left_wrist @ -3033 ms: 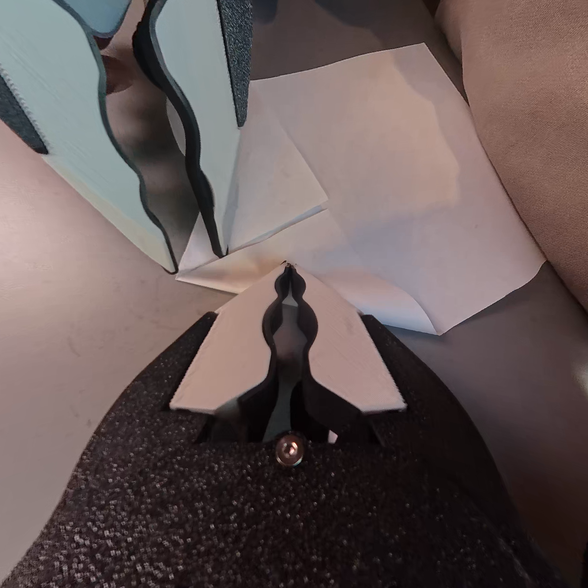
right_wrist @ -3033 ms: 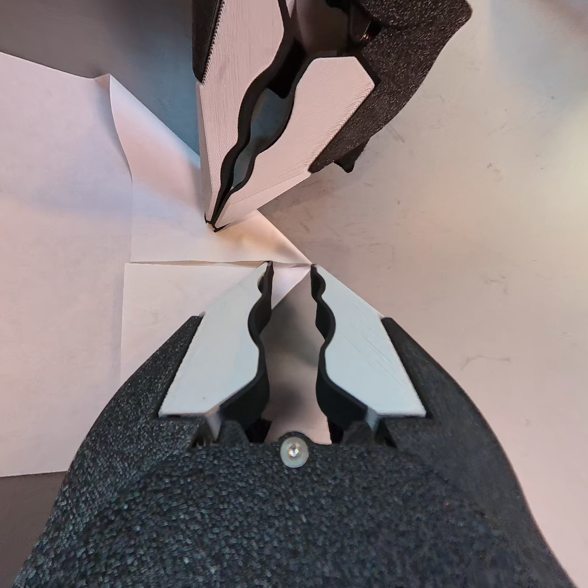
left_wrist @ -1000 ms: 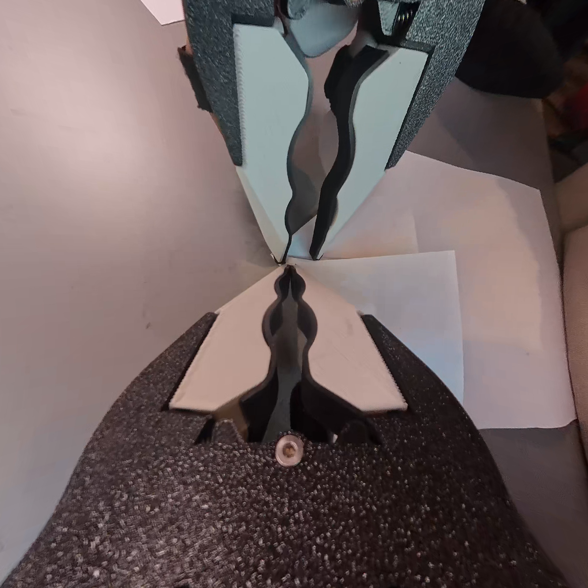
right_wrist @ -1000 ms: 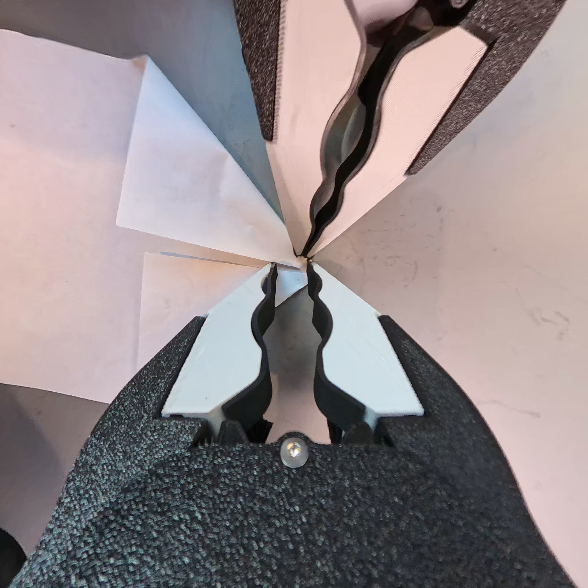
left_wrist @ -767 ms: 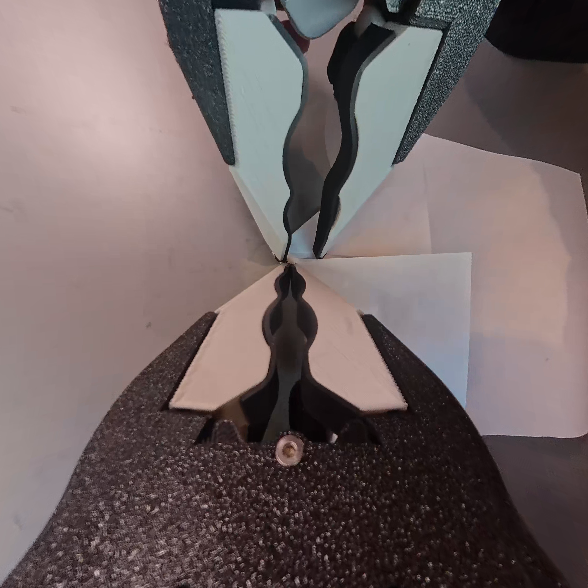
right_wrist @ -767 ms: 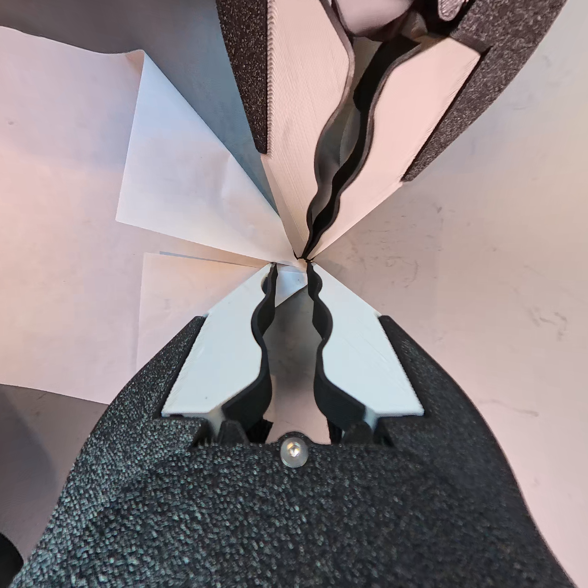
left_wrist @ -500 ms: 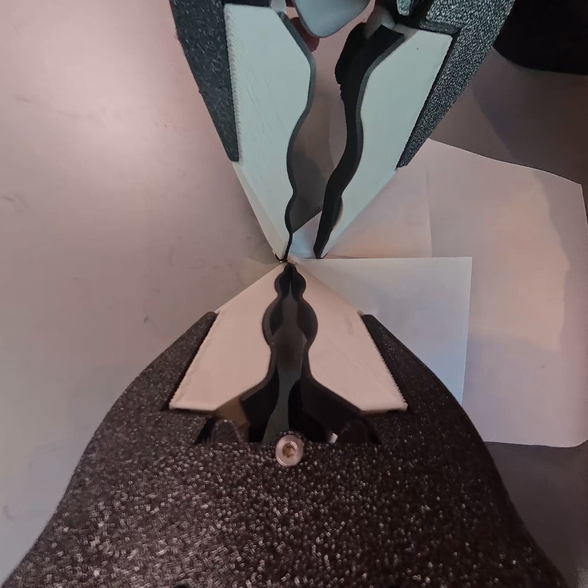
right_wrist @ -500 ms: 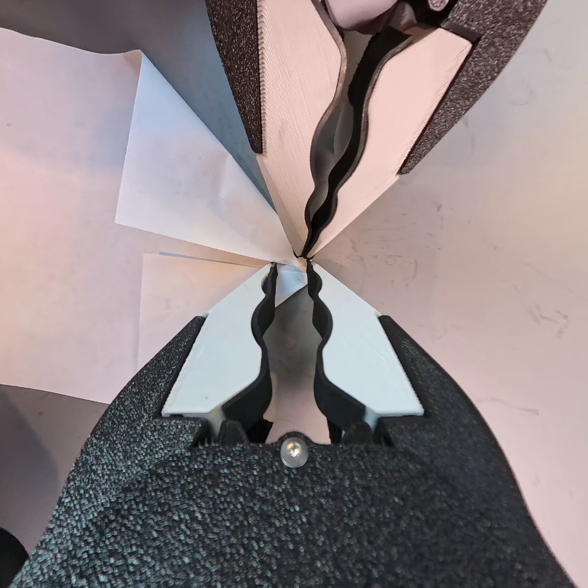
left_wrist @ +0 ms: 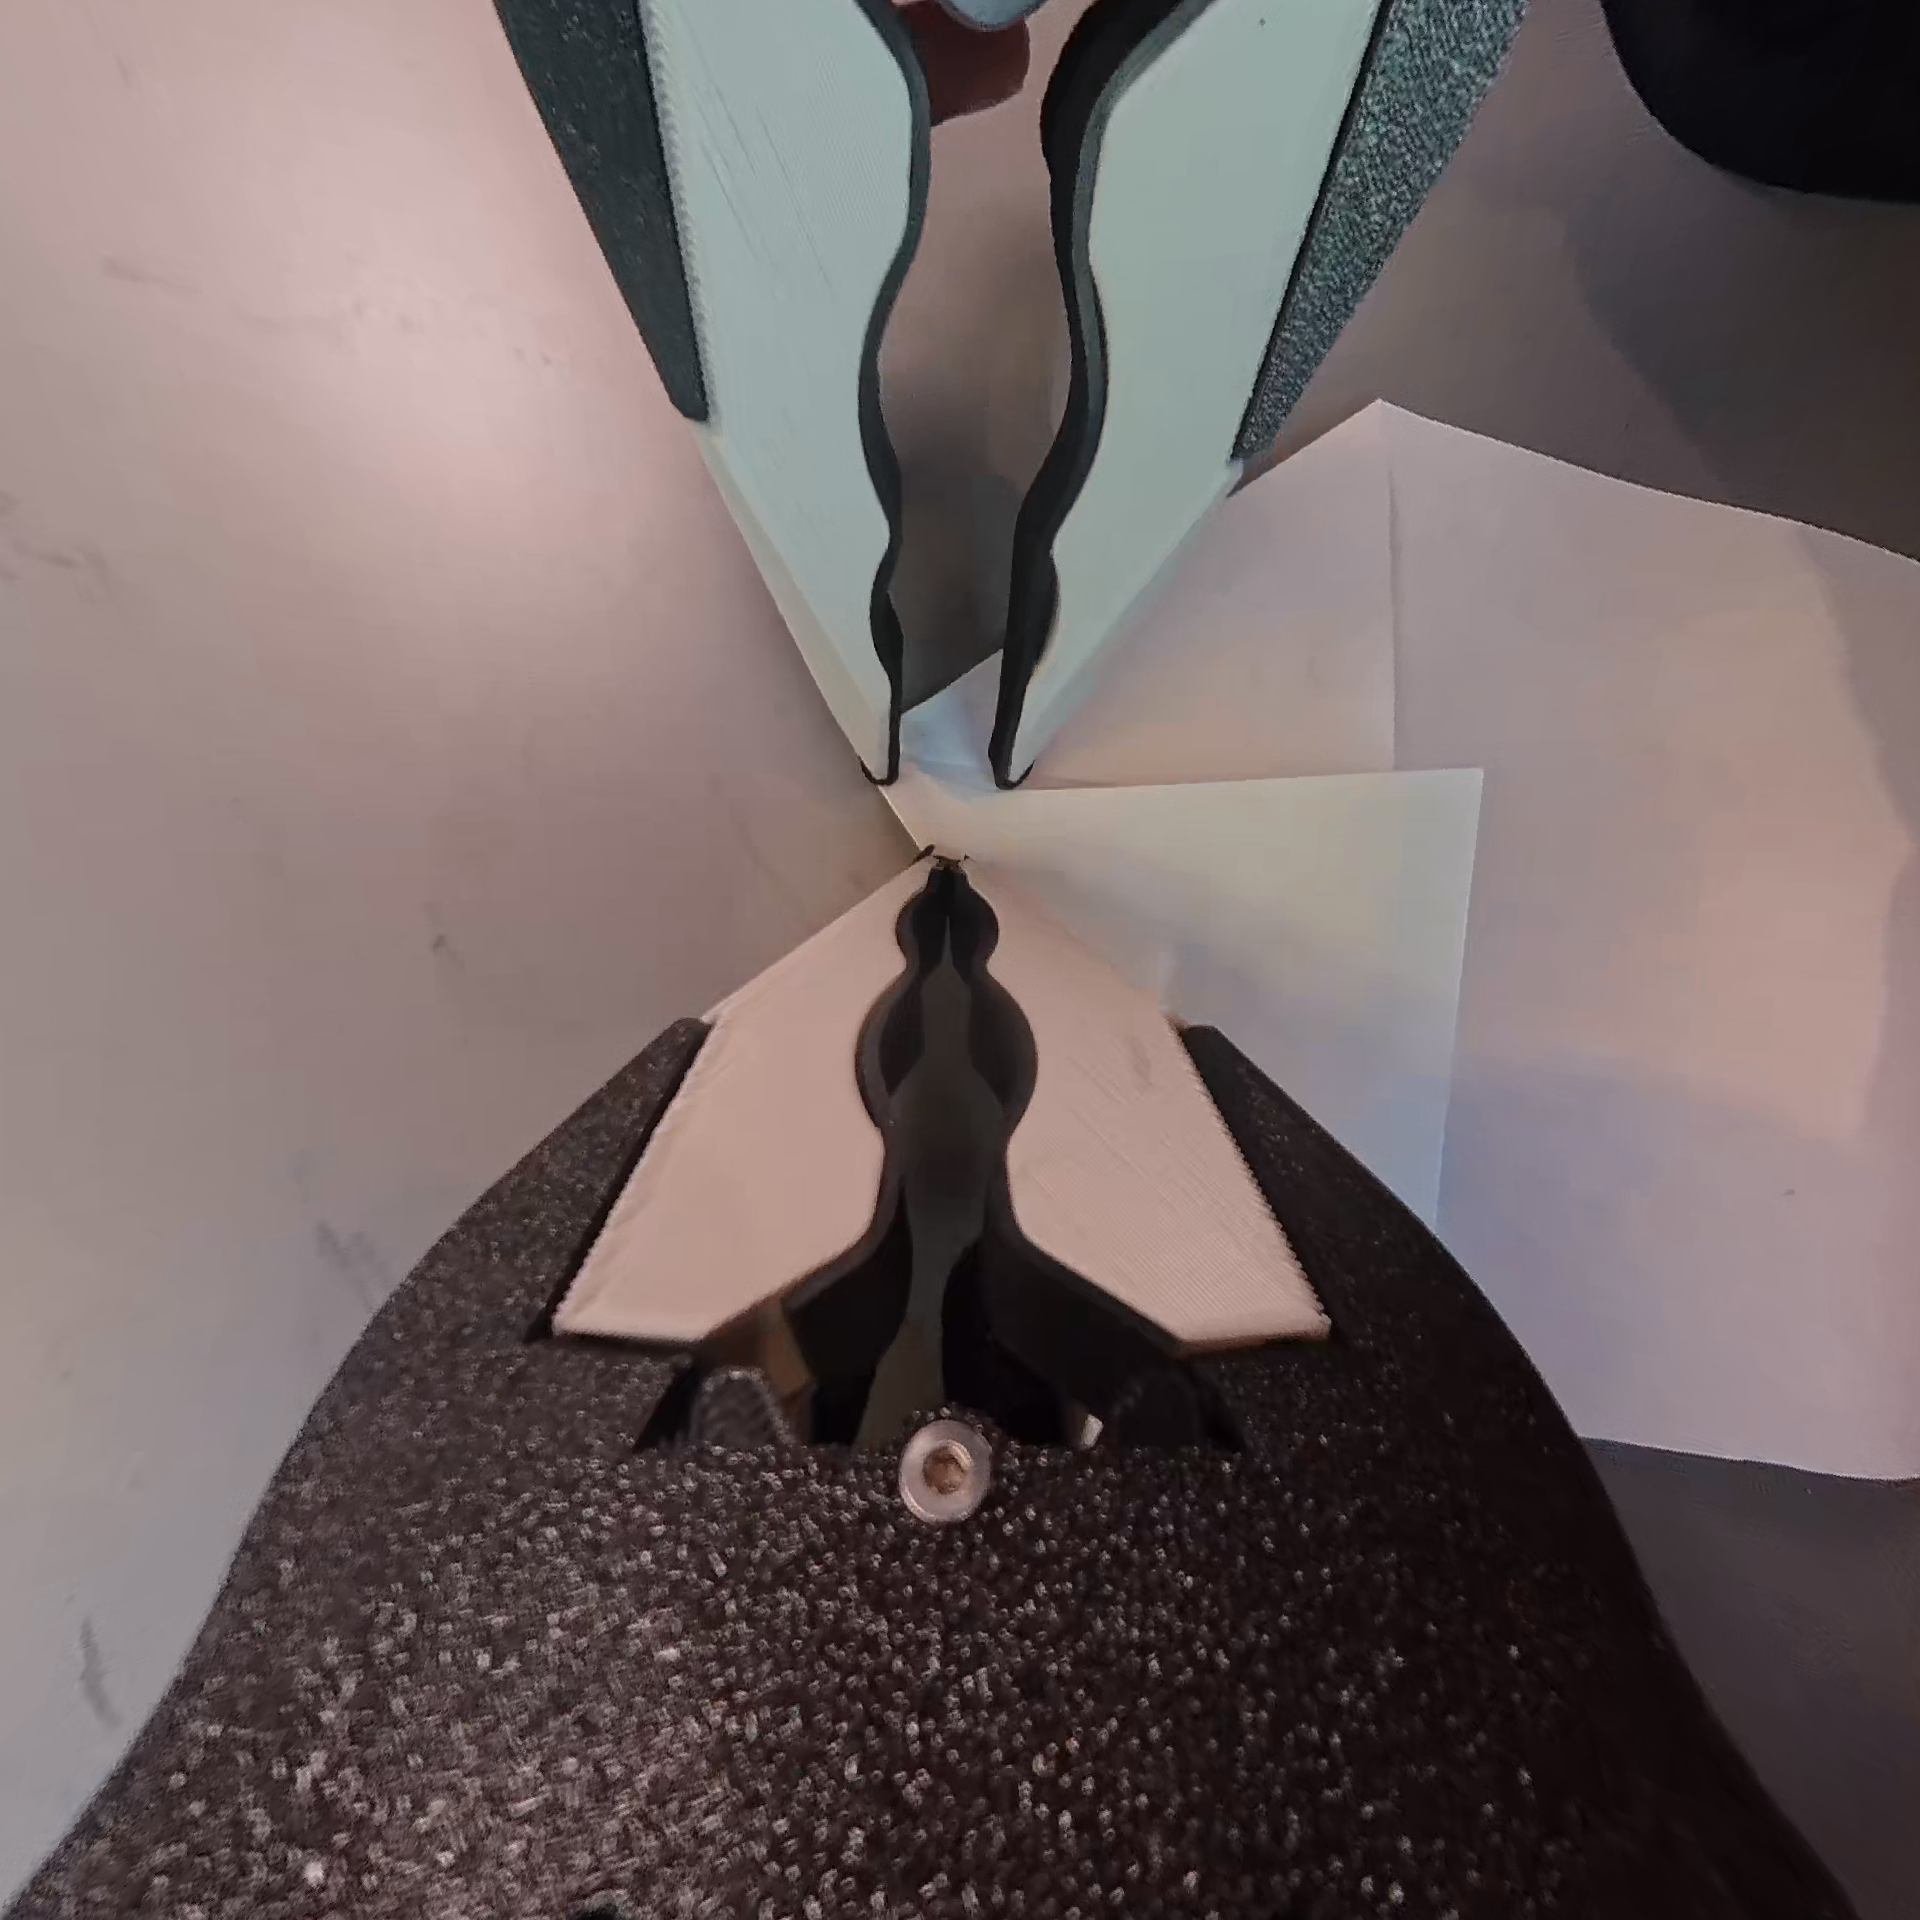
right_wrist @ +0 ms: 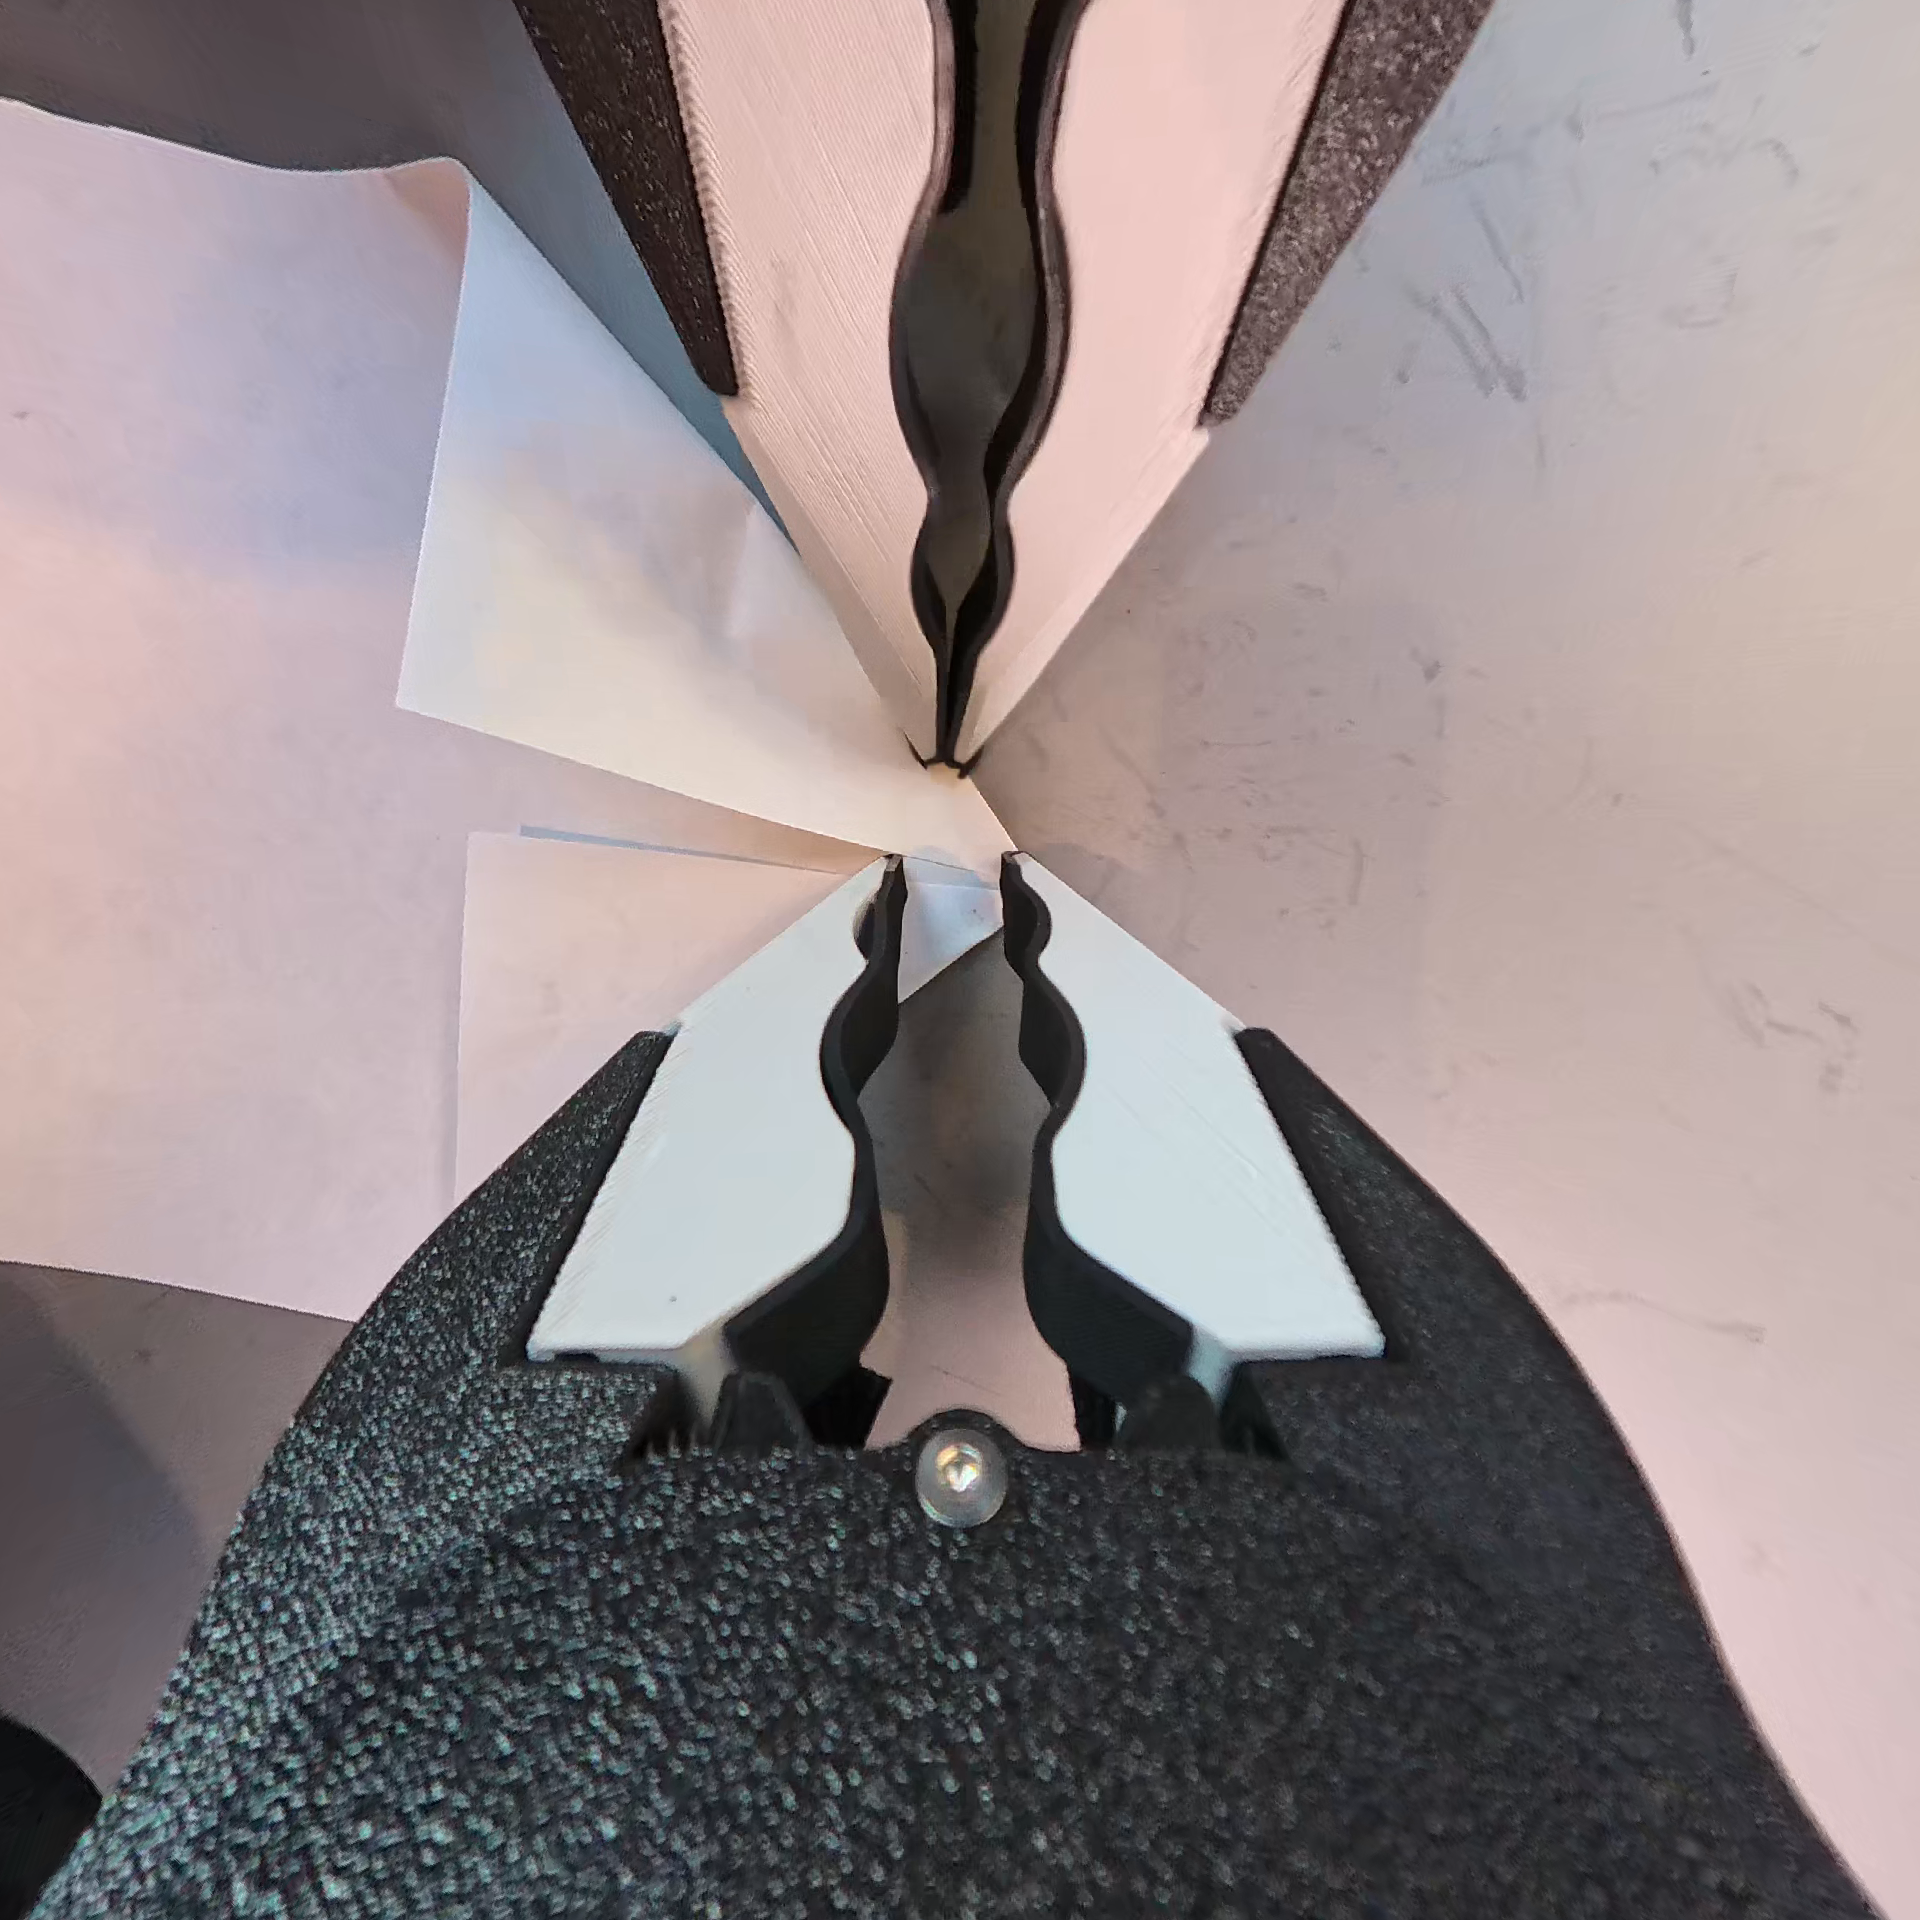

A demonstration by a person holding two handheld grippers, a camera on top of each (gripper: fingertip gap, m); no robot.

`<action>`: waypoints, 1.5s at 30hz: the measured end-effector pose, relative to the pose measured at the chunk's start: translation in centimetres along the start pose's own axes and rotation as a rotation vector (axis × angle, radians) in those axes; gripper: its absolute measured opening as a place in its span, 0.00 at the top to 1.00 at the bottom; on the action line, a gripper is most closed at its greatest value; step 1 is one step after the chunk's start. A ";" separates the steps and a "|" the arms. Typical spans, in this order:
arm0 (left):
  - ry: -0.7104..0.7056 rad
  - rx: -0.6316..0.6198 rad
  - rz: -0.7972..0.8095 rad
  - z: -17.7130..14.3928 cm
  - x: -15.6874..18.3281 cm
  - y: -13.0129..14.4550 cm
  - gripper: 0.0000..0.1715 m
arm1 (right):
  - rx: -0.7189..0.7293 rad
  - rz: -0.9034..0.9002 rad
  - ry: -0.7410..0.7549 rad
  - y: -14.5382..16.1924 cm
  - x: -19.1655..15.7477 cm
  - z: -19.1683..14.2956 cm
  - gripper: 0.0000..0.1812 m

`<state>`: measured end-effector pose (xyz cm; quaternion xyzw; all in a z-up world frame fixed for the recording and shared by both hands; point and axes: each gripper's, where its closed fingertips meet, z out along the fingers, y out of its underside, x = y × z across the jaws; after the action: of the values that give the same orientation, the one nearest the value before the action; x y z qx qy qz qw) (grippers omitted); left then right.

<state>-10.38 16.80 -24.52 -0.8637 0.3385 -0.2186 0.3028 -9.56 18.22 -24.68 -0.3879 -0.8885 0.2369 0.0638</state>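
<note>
My left hand-held gripper (left_wrist: 943, 862) is pinched fully closed at the corner of a folded flap of the white paper (left_wrist: 1558, 935); its tips meet right at the flap's point, though I cannot tell for sure that paper is caught between them. My right hand-held gripper (right_wrist: 951, 860) faces it tip to tip, its 2 fingers parted by a narrow gap and straddling the corner of a second flap without closing on it. The paper lies flat on the pale bench (right_wrist: 1558, 623), spreading away to my left gripper's right side and my right gripper's left. Both flaps taper toward the same point between the 2 grippers, and each gripper is about equally near it.
</note>
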 end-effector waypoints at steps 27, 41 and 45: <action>-0.147 0.050 -0.073 -2.9 4.0 4.2 1.00 | 0.003 -0.031 -0.001 -0.3 -0.2 0.1 0.90; -0.163 0.047 -0.100 -3.7 6.9 5.7 1.00 | -0.004 -0.041 0.021 -0.4 -0.4 0.1 0.90; -0.157 0.045 -0.114 -3.9 7.6 6.1 1.00 | -0.004 -0.037 0.027 -0.3 -0.4 0.1 0.90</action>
<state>-10.26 6.35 -24.51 -0.8890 0.2591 -0.1745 0.3348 -9.54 17.67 -24.61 -0.3745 -0.8951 0.2287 0.0793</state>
